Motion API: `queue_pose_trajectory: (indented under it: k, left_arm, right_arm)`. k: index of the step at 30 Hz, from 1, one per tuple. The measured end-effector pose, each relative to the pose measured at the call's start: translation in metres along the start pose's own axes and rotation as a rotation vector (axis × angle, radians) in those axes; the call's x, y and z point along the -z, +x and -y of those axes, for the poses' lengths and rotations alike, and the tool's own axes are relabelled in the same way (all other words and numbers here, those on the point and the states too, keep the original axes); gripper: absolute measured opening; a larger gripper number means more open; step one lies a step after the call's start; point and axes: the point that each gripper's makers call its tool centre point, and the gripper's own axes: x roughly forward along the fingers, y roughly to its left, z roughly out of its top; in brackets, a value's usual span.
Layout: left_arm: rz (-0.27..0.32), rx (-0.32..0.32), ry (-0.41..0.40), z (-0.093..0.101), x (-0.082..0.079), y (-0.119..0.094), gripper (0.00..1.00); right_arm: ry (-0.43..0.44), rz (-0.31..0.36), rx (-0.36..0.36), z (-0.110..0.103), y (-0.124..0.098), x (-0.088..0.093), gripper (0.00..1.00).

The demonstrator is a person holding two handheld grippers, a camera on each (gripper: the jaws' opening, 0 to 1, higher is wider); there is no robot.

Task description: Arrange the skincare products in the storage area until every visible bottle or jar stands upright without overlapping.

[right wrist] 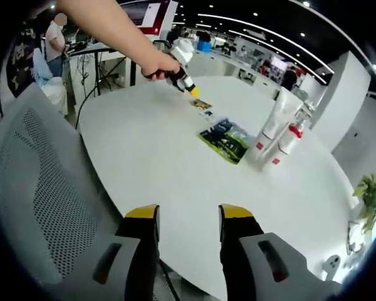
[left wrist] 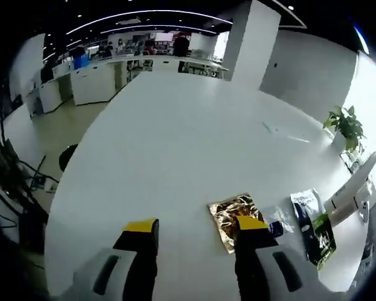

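Find the left gripper (left wrist: 196, 229) with jaws spread wide and holding nothing, low over the white counter (left wrist: 175, 144), its right-hand jaw lying across the near corner of a gold foil sachet (left wrist: 230, 212); cannot tell whether touching it or only hovering above. Just right of that jaw, note a clear packet (left wrist: 280, 222), then dark green sachets (left wrist: 316, 229), and further right and ahead of the jaws the white tubes (left wrist: 351, 188). See the right gripper (right wrist: 189, 216) likewise open and empty, held back at the counter's near edge beside a grey mesh chair (right wrist: 44, 188). Well ahead of its jaws and to their right, make out a tall tube (right wrist: 272, 128) and a shorter red-capped tube (right wrist: 289, 141), both seemingly upright and very close together, perhaps touching. Judge the flat sachets the main trouble: thin, slick foil on a smooth counter, likely to skid away from closing jaws rather than lift, and unlikely to stand at all. Expect any broad sweep toward the tubes to tip the tall one, narrow at the base as it looks, and to take its neighbour down too. Beware also of shoving the sachets together into an overlapping pile, or of nudging something off toward the counter's rim and out of the workspace.
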Motion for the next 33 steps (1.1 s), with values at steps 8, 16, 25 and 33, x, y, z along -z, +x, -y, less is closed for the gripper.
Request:
queue_pose_trajectory:
  k: [8,16,25,33]
  left_arm:
    - [-0.044,-0.063,0.124,0.018,0.003,0.029,0.8]
    - [-0.092,-0.082,0.283,0.006,0.004,0.033,0.68]
    - [-0.135,-0.035,0.346,-0.015,0.011,0.027,0.66]
    - [-0.038,0.094,0.401,0.023,-0.015,0.023,0.65]
  right_arm:
    - [0.0,-0.009,0.002,0.001,0.0,0.001,0.35]
    - [0.001,-0.014,0.005,0.002,0.001,0.003,0.35]
    - [-0.002,-0.012,0.0,0.001,0.0,0.002,0.34]
    - [-0.005,-0.008,-0.007,-0.001,0.0,0.001,0.34]
